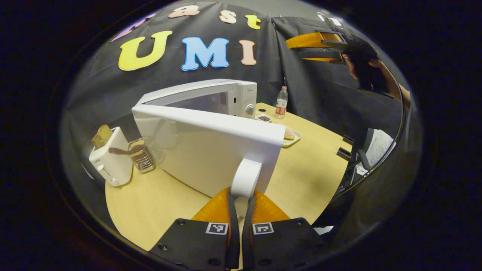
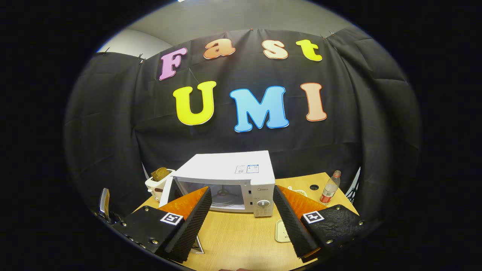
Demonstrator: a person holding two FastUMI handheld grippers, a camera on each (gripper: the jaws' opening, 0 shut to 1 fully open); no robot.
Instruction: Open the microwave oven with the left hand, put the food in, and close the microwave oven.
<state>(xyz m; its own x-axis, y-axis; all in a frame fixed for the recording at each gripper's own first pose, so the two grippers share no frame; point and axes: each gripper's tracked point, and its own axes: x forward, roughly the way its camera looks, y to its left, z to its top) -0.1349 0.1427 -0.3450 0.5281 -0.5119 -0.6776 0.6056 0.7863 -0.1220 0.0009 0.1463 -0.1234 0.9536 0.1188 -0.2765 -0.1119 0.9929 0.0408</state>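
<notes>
The white microwave [image 1: 229, 98] stands at the back of the wooden table [image 1: 308, 177] with its door [image 1: 203, 150] swung wide open toward me. My left gripper [image 1: 243, 192] is shut on the door's white handle [image 1: 246, 175]. The food [image 1: 289, 133] lies on a small plate [image 1: 295, 140] to the right of the microwave. My right gripper [image 1: 301, 49] hangs high at the upper right in a hand, apart from everything. In the right gripper view, that gripper [image 2: 241, 226] is open and empty above the table, facing the microwave [image 2: 229, 169] and its open cavity [image 2: 226, 195]; the plate [image 2: 280, 230] peeks out beside one finger.
A white toaster [image 1: 111, 160] with toast in it and a small wire rack [image 1: 143, 158] stand left of the door. A plastic bottle [image 1: 281, 101] and a small dish [image 1: 264, 118] sit at the back right. Bare tabletop lies in front of the microwave [image 2: 241, 233].
</notes>
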